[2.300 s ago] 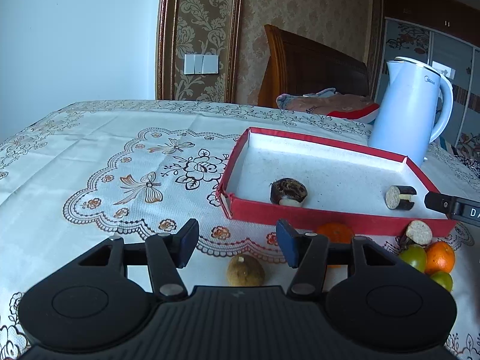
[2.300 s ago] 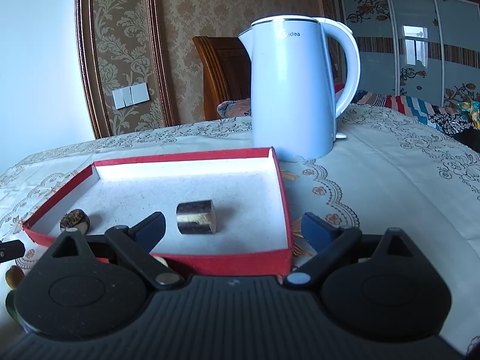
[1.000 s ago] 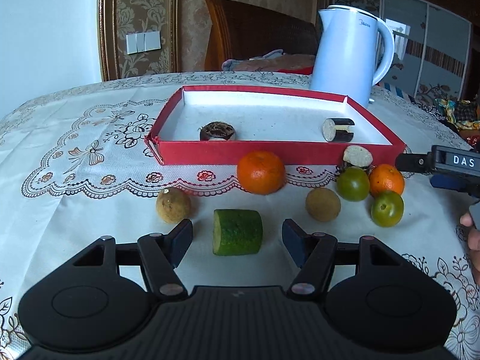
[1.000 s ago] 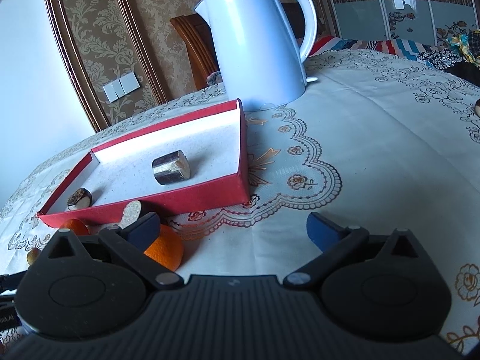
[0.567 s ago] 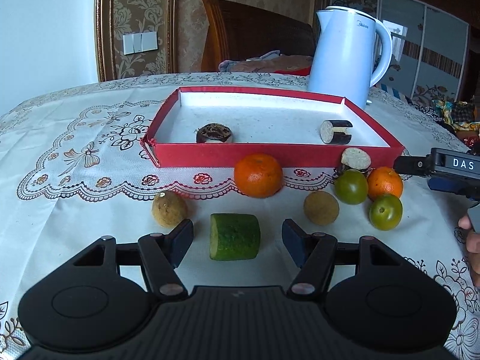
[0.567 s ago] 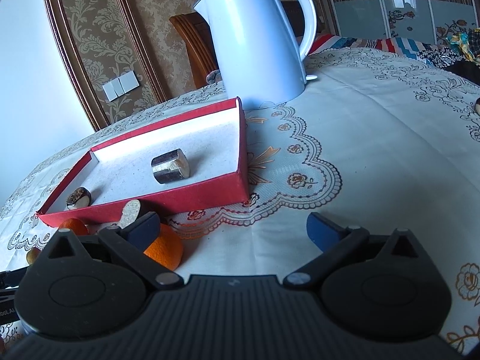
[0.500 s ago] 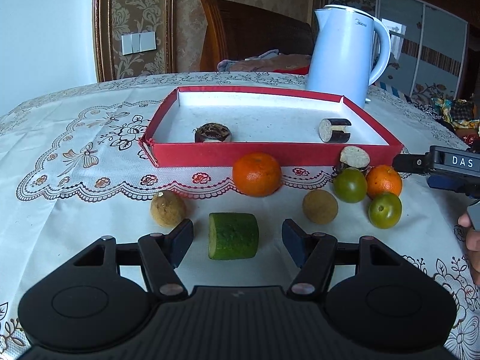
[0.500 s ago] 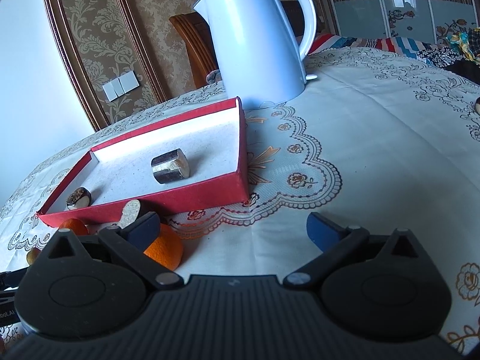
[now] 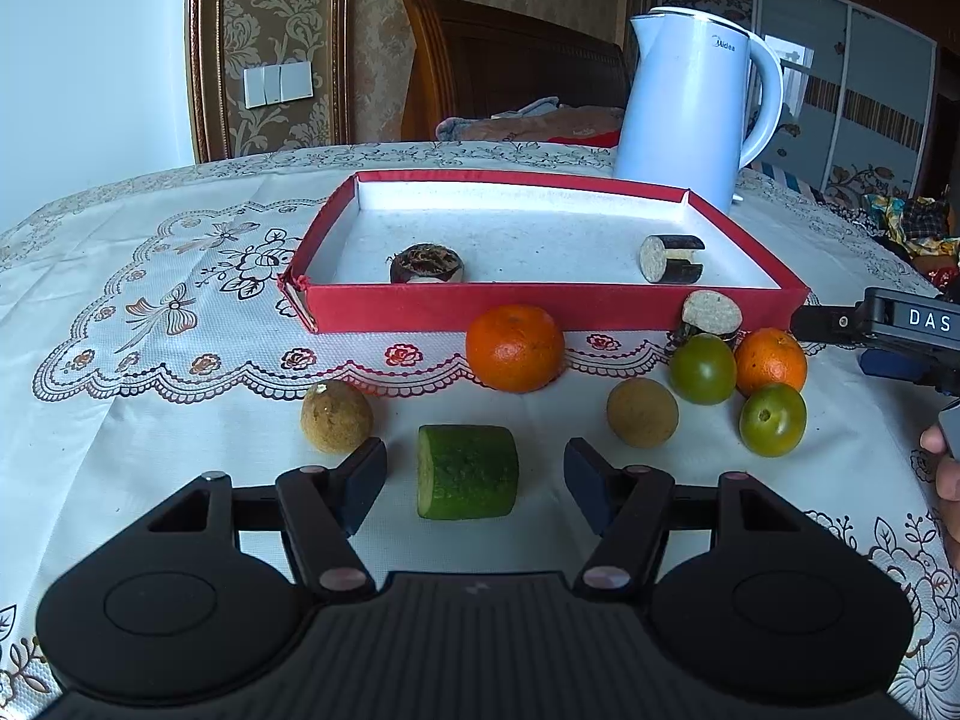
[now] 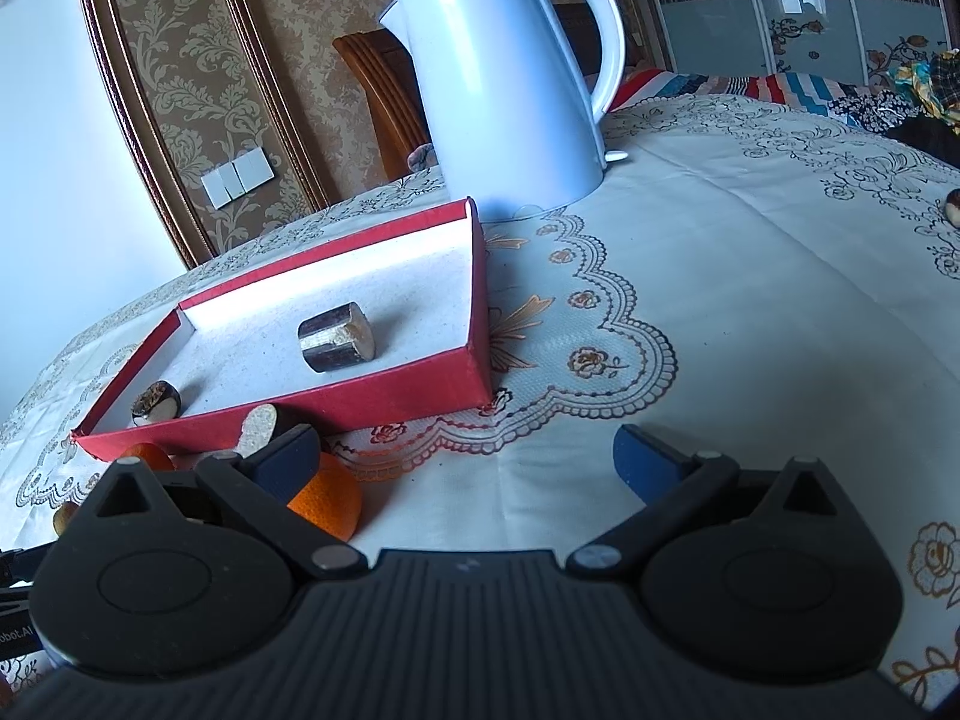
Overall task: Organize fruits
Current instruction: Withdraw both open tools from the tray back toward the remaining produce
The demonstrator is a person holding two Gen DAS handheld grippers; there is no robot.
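- A red tray (image 9: 540,307) with a white inside holds two dark cut pieces: a round one (image 9: 427,264) at front left, a short cylinder (image 9: 671,258) lying on its side at right.
- A large orange (image 9: 515,347) sits just before the tray's front wall.
- A cut green chunk (image 9: 468,471) lies nearest, on its side.
- Two brown round fruits (image 9: 336,416) (image 9: 642,411) flank it.
- At right cluster two green fruits (image 9: 702,368) (image 9: 772,419), a small orange (image 9: 771,361) and a pale-faced cut piece (image 9: 711,312).
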